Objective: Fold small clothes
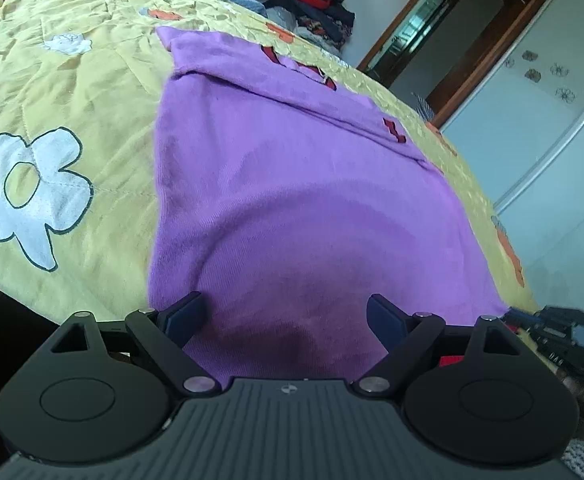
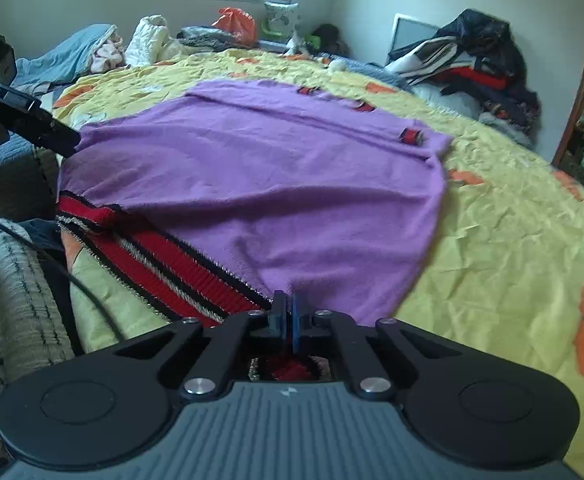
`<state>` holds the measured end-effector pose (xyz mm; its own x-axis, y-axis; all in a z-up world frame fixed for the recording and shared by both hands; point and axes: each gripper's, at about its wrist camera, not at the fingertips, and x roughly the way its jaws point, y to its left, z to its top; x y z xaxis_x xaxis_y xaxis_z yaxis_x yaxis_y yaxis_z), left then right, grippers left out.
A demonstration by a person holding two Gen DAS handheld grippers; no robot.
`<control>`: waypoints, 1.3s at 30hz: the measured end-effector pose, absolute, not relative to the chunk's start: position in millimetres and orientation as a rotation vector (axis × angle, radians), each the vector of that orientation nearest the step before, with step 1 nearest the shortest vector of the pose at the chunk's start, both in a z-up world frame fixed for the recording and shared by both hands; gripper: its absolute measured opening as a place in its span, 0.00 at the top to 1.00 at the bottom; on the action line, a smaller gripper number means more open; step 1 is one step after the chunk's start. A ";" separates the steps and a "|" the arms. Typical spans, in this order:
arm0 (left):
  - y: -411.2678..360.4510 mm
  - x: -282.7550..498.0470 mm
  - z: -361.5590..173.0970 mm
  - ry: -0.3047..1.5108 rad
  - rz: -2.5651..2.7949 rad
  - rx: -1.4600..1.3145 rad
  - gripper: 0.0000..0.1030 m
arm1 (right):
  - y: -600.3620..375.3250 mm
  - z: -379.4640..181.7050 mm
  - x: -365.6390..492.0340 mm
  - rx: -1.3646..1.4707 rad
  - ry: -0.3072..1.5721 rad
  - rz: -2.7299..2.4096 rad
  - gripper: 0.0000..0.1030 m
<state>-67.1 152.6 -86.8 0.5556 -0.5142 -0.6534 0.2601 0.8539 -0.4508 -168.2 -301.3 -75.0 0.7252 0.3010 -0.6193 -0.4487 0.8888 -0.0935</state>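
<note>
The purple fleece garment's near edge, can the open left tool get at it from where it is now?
Probably yes. The left tool hangs open just over the purple fleece garment, and nothing lies between them.

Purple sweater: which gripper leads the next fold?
Right. The right gripper is shut on the purple sweater at its striped hem; the left gripper is open above the fabric, gripping nothing.

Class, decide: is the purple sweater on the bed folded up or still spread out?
Mostly spread. The purple sweater lies flat across the yellow quilt, with one strip folded over along its far edge. The right hand-held gripper pinches its near hem.
</note>
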 end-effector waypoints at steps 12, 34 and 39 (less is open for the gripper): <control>149.8 -73.2 -103.0 0.955 -0.550 -0.314 0.15 | -346.4 -83.1 -179.4 -0.247 0.783 0.273 1.00; 212.2 -78.7 -187.1 0.810 -0.713 -0.527 0.19 | -353.0 -81.2 -167.2 0.134 0.723 0.376 0.19; 226.5 -77.1 -191.1 0.694 -0.769 -0.593 0.19 | -353.6 -83.3 -163.5 0.146 0.728 0.374 0.19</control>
